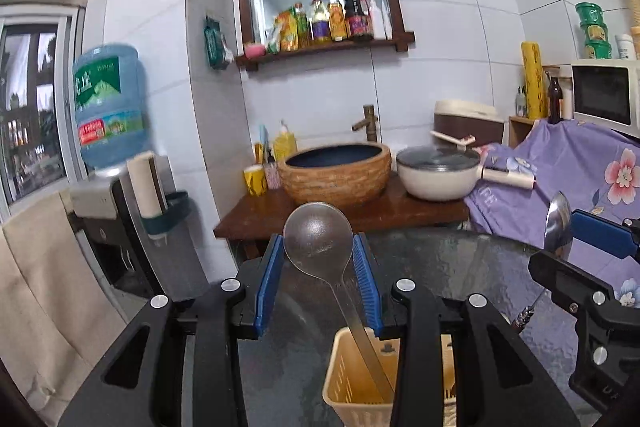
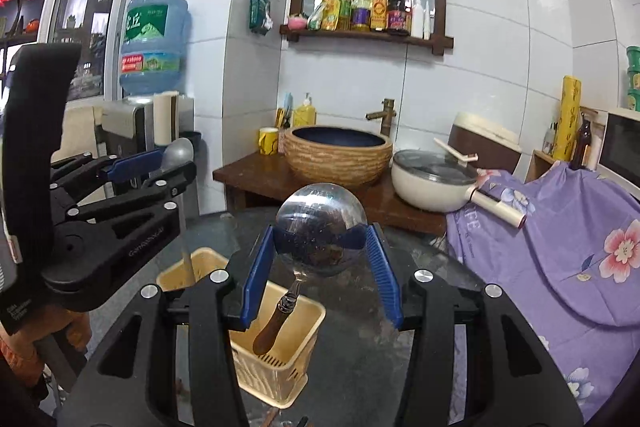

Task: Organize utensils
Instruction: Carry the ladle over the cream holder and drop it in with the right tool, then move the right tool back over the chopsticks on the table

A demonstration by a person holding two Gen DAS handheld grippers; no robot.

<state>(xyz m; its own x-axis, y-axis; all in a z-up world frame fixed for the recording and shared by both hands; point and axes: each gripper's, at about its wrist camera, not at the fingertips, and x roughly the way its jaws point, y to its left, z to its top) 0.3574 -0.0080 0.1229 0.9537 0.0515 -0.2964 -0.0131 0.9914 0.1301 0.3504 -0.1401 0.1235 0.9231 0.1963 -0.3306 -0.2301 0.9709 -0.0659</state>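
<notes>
My left gripper (image 1: 318, 251) is shut on the bowl of a steel ladle (image 1: 318, 231); its flat handle hangs down into the left compartment of a beige slotted utensil basket (image 1: 348, 387) on the dark glass table. My right gripper (image 2: 321, 247) is shut on the round bowl of a second steel ladle (image 2: 321, 229); its wooden handle (image 2: 272, 327) hangs into the right compartment of the same basket (image 2: 280, 359). The left gripper with its ladle also shows in the right wrist view (image 2: 176, 153). The right gripper's ladle shows at the right edge of the left wrist view (image 1: 558, 223).
Behind the glass table (image 1: 460, 259) stands a wooden counter with a woven basin (image 1: 336, 169), a white lidded pot (image 1: 438, 173) and a yellow mug. A purple floral cloth (image 2: 560, 247) covers furniture at right. A water dispenser (image 1: 108, 107) stands at left.
</notes>
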